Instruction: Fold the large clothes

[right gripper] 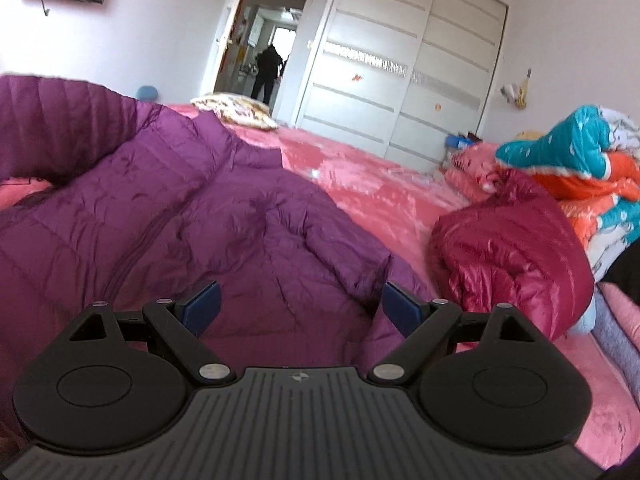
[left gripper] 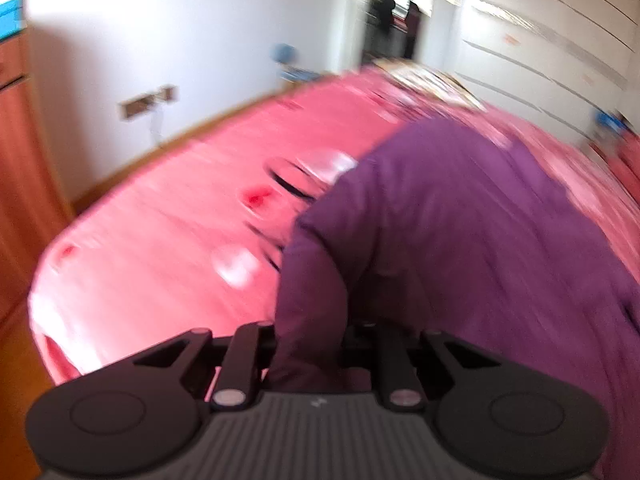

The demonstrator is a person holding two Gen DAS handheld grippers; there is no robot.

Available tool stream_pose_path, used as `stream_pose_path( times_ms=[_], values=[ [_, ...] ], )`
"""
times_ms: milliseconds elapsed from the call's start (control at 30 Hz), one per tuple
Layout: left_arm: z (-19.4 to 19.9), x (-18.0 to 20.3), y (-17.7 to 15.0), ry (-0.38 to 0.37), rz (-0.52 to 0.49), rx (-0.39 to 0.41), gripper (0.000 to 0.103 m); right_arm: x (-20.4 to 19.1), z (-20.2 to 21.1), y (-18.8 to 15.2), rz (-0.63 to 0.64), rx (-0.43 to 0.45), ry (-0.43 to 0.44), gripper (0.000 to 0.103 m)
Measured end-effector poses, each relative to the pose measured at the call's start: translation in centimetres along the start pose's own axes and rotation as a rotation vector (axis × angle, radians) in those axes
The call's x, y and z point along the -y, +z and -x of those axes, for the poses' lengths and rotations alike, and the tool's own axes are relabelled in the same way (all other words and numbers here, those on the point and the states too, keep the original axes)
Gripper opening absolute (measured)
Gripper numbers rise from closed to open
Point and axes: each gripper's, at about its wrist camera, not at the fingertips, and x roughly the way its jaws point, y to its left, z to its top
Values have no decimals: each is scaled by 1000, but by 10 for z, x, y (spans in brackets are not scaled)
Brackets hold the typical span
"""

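A purple quilted down jacket (right gripper: 192,208) lies spread on a pink bed (right gripper: 380,200). In the left wrist view, which is motion-blurred, my left gripper (left gripper: 316,344) is shut on a fold of the purple jacket (left gripper: 460,232) and holds that part lifted above the pink bed (left gripper: 160,240). The lifted part shows at the far left of the right wrist view. My right gripper (right gripper: 300,308) is open with blue pads (right gripper: 202,306), hovering just above the jacket's near edge, holding nothing.
A crumpled dark red jacket (right gripper: 512,252) lies on the bed to the right, with a pile of teal and orange bedding (right gripper: 580,168) behind it. A patterned pillow (right gripper: 236,110) is at the far end. White wardrobe doors (right gripper: 400,60) and an open doorway (right gripper: 272,44) stand beyond.
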Motion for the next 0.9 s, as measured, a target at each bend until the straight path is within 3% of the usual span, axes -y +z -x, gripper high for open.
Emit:
stream_pose_path(
  times_ms=[133, 267, 300, 400, 433, 600, 733, 833, 900],
  values=[
    [-32, -35, 45, 143, 67, 39, 15, 1, -13, -2, -56, -65, 5, 103],
    [-63, -71, 63, 216, 142, 22, 20, 1, -21, -3, -95, -95, 23, 103],
    [-67, -80, 63, 219, 164, 27, 25, 0, -23, -3, -94, -99, 29, 103],
    [-68, -99, 57, 246, 210, 65, 62, -8, -25, -3, -72, -106, 63, 103],
    [-66, -104, 53, 250, 212, 81, 65, -11, -24, -4, -64, -106, 82, 103],
    [-47, -112, 37, 224, 182, 129, 65, -20, -29, -3, -61, -105, 172, 103],
    [-12, -99, 23, 188, 106, 218, 71, -15, -39, -3, -151, -136, 227, 103],
    [11, -82, 13, 107, 79, 241, 73, 1, -50, -9, -278, -194, 226, 103],
    [24, -65, 7, 54, 49, 242, 73, 20, -60, -16, -373, -240, 168, 103]
  ],
)
